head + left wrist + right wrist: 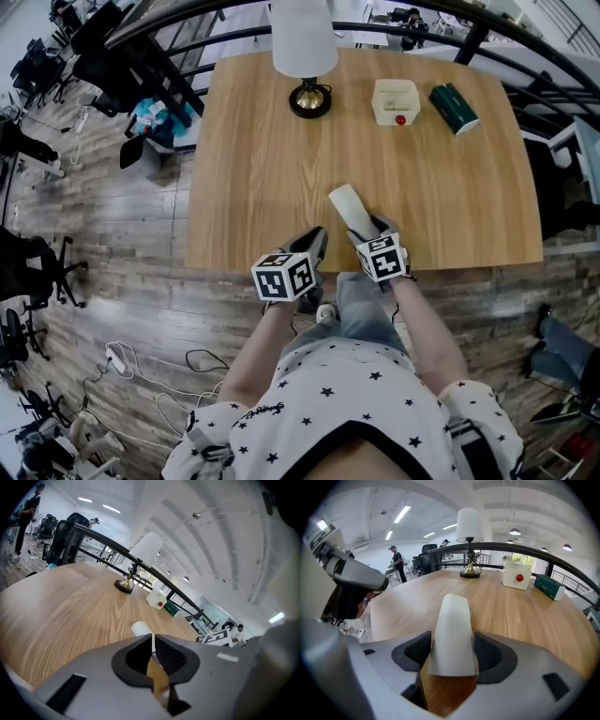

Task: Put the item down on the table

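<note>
The item is a pale, flattened white tube (347, 207). My right gripper (371, 229) is shut on its near end, and its far end reaches out over the wooden table (253, 187) close to the front edge. In the right gripper view the tube (452, 630) is pinched between both pads of the gripper (452, 653). My left gripper (317, 240) hovers just to the left of it at the table's edge. In the left gripper view its jaws (153, 649) stand shut with nothing between them, and the tube's tip (141, 628) shows beyond.
At the back of the table stand a lamp with a white shade (306, 58), a white box with a red button (396, 101) and a dark green case (454, 108). A black railing (141, 28) and office chairs (37, 267) lie beyond the left side.
</note>
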Demonstrator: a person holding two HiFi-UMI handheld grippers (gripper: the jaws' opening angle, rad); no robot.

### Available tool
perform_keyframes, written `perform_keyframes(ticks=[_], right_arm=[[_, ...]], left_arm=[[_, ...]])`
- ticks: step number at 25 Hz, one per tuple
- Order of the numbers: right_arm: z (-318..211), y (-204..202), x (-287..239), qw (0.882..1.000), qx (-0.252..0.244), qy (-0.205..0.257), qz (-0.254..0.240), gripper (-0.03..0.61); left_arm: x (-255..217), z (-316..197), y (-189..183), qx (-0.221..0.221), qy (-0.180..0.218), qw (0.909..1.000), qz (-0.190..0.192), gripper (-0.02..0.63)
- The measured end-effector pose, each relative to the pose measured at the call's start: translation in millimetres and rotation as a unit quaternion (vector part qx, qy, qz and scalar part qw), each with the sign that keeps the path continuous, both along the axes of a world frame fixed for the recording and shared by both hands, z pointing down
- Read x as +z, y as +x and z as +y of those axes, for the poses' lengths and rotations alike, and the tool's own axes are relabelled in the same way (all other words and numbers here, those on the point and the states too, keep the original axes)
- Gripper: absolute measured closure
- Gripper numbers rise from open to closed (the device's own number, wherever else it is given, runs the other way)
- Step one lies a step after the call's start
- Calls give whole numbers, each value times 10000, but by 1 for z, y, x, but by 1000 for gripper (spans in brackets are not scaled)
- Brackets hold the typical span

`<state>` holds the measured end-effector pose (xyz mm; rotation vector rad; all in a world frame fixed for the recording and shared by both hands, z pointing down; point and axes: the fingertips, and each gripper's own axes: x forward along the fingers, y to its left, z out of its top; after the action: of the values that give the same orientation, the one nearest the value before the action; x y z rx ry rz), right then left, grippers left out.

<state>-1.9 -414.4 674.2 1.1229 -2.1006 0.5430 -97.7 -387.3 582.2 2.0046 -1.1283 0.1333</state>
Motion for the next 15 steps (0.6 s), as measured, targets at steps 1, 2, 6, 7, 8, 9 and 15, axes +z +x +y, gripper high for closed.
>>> perform_keyframes(ticks=[1, 2, 6, 7, 8, 9, 15], right_arm=[[2, 2, -3, 9999, 126, 30, -70, 296], [5, 4, -7, 9996, 238, 67, -129, 296], [29, 0, -25, 9980, 456, 265, -354, 299], [37, -3, -30, 9974, 480, 302, -439, 302], [45, -7, -36, 9967, 504, 335, -537, 308], [53, -10, -42, 9958, 531, 372, -643, 311], [100, -16, -84, 9880, 617, 689, -1235, 398]], left_arm=[[-2, 6, -3, 8, 74, 9999, -79, 586], [-4, 13, -5, 26, 147, 9998, -150, 592], [-8, 42, -14, 96, 346, 9987, -365, 601], [-9, 49, -16, 95, 378, 9984, -410, 601], [-9, 56, -18, 89, 407, 9981, -452, 601], [-10, 63, -19, 84, 431, 9978, -489, 601], [-16, 105, -13, 94, 571, 9961, -664, 603]])
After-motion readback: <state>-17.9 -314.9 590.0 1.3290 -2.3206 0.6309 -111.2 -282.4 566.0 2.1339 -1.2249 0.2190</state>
